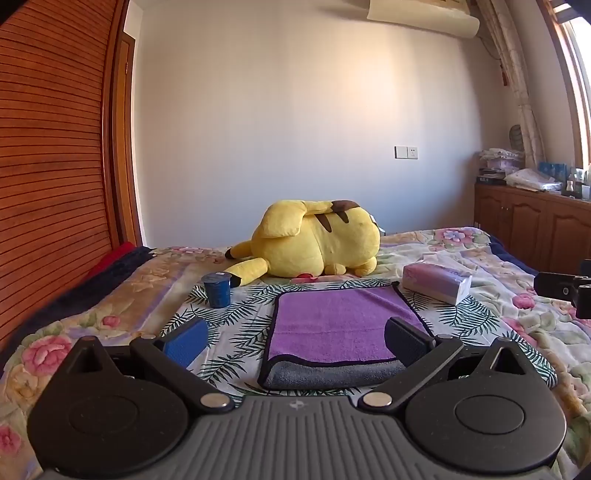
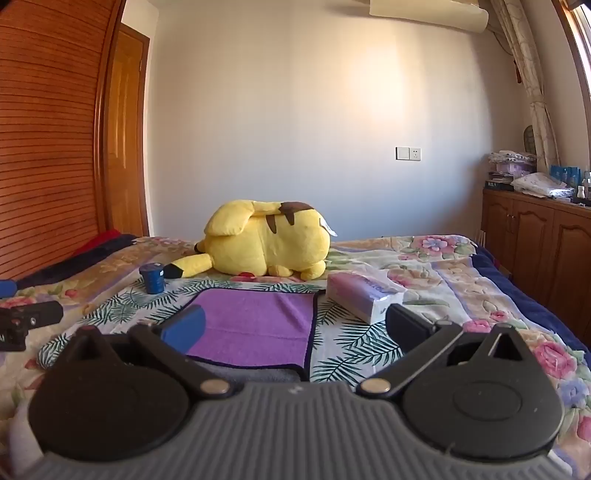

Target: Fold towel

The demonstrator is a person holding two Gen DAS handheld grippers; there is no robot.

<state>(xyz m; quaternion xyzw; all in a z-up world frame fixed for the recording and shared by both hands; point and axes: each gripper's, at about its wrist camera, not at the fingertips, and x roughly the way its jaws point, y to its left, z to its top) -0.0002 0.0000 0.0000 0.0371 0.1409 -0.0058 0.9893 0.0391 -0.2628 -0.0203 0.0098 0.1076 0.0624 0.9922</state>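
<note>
I see the purple microfibre towel [image 1: 340, 328] lying flat on the bed [image 1: 480, 258], its long axis running away from me, straight ahead of my spread, empty left hand-held gripper [image 1: 295, 338], while my equally spread right hand-held gripper [image 2: 295, 328] sits off its right edge.

This is a bedroom in a home. Ahead of the gripper lies a bed [image 1: 461, 254] under a flowered quilt, with a big yellow plush toy [image 1: 317, 240] resting at its far side against a plain white wall. To the left stands a wooden wardrobe [image 1: 51, 147] with slatted doors; to the right run low wooden cabinets [image 2: 535, 236] piled with linens (beneath a curtained window). A wall air conditioner [image 1: 424, 16] hangs above, and a socket plate [image 2: 408, 153] sits on the wall.
</note>
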